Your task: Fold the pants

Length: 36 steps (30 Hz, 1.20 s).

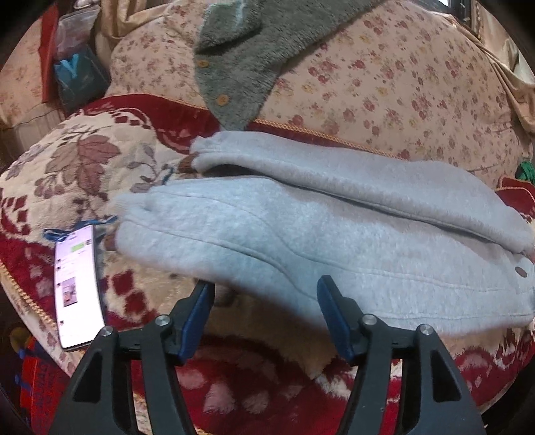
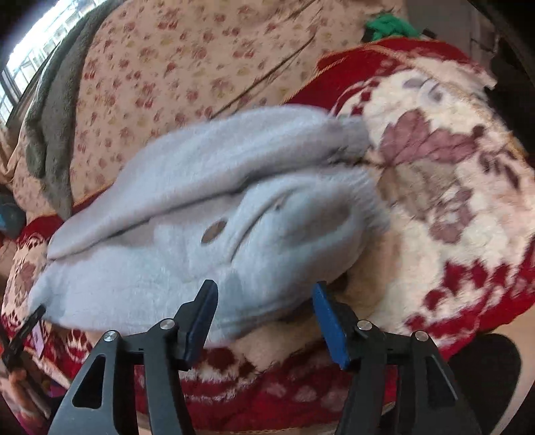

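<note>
Grey fleece pants (image 1: 334, 234) lie folded lengthwise on a red-and-cream patterned blanket (image 1: 83, 167), directly ahead of both tools. The left tool (image 1: 265, 284) stands with its blue-padded jaws parted and nothing between them, the near edge of the pants just beyond its fingertips. The right tool (image 2: 264, 287) is likewise parted and holds nothing; the waistband end of the pants (image 2: 207, 214), with a brown button (image 2: 214, 231) on it, sits just past its tips and reaches in front of the gap between them. Whether the pads graze the cloth cannot be told through the blur. In the left wrist view, a lit phone (image 1: 78, 287) lies on the blanket to the left of the tool, beside the leg ends of the pants. Farther ahead, beyond the pants, a floral-print cushion (image 1: 367, 83) rises, with a grey-green fuzzy garment (image 1: 240, 60) bearing tan buttons draped over it. In the right wrist view the same floral cushion (image 2: 174, 60) stands beyond the pants, a green bundle (image 2: 388, 26) shows at the far upper right, and the other tool's tip (image 2: 23, 331) is seen at the far left edge.
</note>
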Available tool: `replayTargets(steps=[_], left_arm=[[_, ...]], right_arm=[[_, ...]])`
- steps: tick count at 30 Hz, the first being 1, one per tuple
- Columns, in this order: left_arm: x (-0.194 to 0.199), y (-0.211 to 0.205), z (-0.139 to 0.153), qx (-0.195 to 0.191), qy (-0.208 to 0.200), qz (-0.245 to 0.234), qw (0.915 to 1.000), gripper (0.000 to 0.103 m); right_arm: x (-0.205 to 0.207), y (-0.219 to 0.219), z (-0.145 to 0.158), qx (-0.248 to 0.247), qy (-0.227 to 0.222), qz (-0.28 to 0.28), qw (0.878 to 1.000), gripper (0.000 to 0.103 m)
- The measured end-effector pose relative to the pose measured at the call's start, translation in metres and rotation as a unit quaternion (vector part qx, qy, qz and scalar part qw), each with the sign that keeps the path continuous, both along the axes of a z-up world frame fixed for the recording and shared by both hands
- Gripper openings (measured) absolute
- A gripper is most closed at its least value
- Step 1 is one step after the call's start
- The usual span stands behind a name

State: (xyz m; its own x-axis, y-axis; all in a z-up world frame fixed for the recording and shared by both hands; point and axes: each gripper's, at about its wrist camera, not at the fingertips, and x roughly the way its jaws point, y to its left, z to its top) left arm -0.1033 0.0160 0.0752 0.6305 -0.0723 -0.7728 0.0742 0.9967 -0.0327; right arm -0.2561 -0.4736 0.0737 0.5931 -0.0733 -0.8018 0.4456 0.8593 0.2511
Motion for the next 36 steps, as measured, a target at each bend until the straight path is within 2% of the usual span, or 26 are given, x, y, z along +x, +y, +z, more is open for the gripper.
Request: replayTargets(steps=[4, 8, 10, 15, 18, 20, 26, 28, 31, 33, 36], left_arm=[[0.003, 0.018, 0.009, -0.012, -0.011, 0.031, 0.9994, 0.070], [0.016, 0.043, 0.013, -0.029, -0.009, 0.074, 0.9968, 0.072], [0.025, 0.057, 0.011, -0.044, -0.006, 0.094, 0.9946, 0.072], [0.052, 0.085, -0.008, -0.041, 0.023, 0.133, 0.9899, 0.072], [0.066, 0.094, -0.028, -0.009, 0.068, 0.162, 0.9845, 0.072], [0.067, 0.097, -0.036, -0.004, 0.078, 0.164, 0.9834, 0.072], [0.052, 0.090, -0.010, 0.015, 0.029, 0.158, 0.9869, 0.072], [0.050, 0.084, 0.003, 0.010, 0.012, 0.150, 0.9886, 0.072], [0.050, 0.072, 0.020, -0.007, -0.004, 0.131, 0.9914, 0.083], [0.053, 0.061, 0.027, -0.018, -0.015, 0.119, 0.9926, 0.083], [0.057, 0.045, 0.031, -0.008, -0.024, 0.110, 0.9936, 0.083]], right_arm=[[0.007, 0.005, 0.013, 0.006, -0.026, 0.020, 0.999, 0.070], [0.028, 0.024, 0.005, 0.006, -0.025, 0.067, 0.997, 0.071], [0.038, 0.029, -0.008, 0.009, -0.008, 0.077, 0.997, 0.071], [0.046, 0.027, -0.049, 0.027, 0.054, 0.083, 0.995, 0.071], [0.046, 0.031, -0.050, 0.014, 0.066, 0.093, 0.993, 0.071], [0.048, 0.033, -0.044, 0.009, 0.066, 0.093, 0.993, 0.072], [0.057, 0.042, -0.023, 0.038, 0.014, 0.110, 0.993, 0.078], [0.065, 0.047, -0.020, 0.055, 0.003, 0.119, 0.991, 0.081], [0.076, 0.053, -0.018, 0.074, -0.003, 0.125, 0.989, 0.081], [0.081, 0.056, -0.016, 0.073, -0.004, 0.126, 0.989, 0.081], [0.086, 0.064, -0.009, 0.068, -0.013, 0.129, 0.989, 0.081]])
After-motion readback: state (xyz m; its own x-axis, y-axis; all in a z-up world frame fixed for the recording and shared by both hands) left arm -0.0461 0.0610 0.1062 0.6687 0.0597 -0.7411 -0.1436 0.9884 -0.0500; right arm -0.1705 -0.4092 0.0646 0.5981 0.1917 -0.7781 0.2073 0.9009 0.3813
